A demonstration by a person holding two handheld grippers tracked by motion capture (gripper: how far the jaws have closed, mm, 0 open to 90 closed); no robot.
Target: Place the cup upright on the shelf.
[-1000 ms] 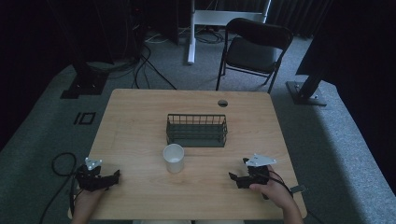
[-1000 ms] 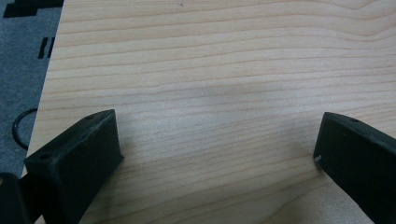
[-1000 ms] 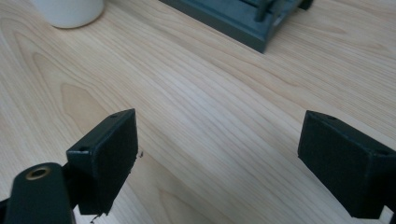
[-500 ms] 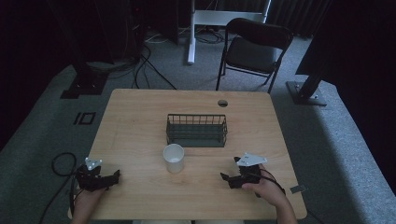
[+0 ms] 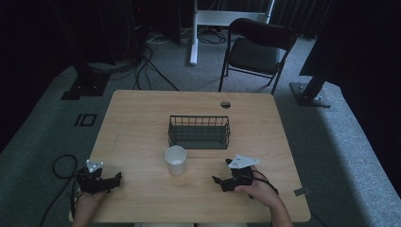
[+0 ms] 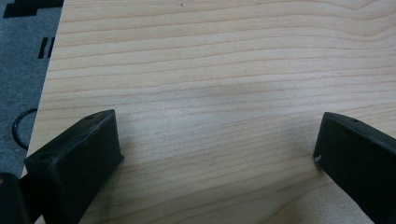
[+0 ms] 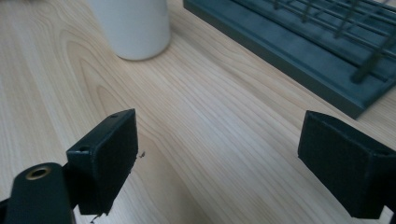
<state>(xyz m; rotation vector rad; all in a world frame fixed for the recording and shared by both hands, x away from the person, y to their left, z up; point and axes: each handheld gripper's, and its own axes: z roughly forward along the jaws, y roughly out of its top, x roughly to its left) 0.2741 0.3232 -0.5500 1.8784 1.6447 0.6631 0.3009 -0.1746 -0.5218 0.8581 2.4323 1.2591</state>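
Wooden table (image 5: 142, 118) on grey carpet, bearing a white cup (image 5: 176, 160) just in front of a dark wire basket (image 5: 199, 132). Right gripper (image 5: 216, 180), jaws spread wide and empty, lies near the cup, pointing toward it. Left gripper (image 5: 117, 176), jaws likewise spread over bare wood, rests at the near left edge, well apart from the cup.

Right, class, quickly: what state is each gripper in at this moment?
Left gripper: open, jaws wide apart, holding nothing.
Right gripper: open, holding nothing, pointed toward the white cup.
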